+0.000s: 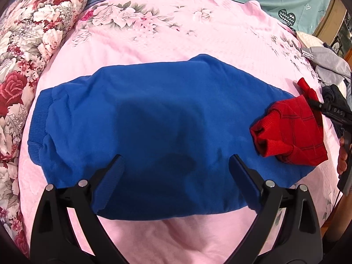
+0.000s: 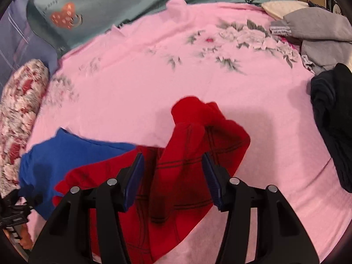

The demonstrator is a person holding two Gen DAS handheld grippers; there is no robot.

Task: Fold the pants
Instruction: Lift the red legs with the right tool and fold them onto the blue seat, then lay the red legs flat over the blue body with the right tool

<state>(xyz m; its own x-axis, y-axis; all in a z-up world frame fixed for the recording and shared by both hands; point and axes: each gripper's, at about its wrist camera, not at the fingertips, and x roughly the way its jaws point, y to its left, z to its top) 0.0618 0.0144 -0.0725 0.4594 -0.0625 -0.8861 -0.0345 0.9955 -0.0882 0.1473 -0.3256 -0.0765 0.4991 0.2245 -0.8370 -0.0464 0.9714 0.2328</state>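
Blue pants [image 1: 165, 114] lie folded flat across the pink bedspread [image 1: 176, 33], ribbed cuffs at the left. A bunched red part [image 1: 292, 132] lies on their right end. My left gripper [image 1: 176, 160] hovers open over the near edge of the blue cloth, with nothing pinched between its fingers. In the right wrist view the red cloth [image 2: 187, 149] rises in a fold between the fingers of my right gripper [image 2: 172, 171]. Its pads stand apart on either side of the fold and do not press on it. Blue cloth [image 2: 66, 154] shows to its left.
A floral quilt roll [image 1: 26, 55] runs along the bed's left side. A teal sheet with hearts [image 1: 286, 0] lies at the back. Grey clothes [image 2: 319, 28] and a dark garment [image 2: 332, 121] are piled at the right. A hand [image 1: 342, 158] shows at the right edge.
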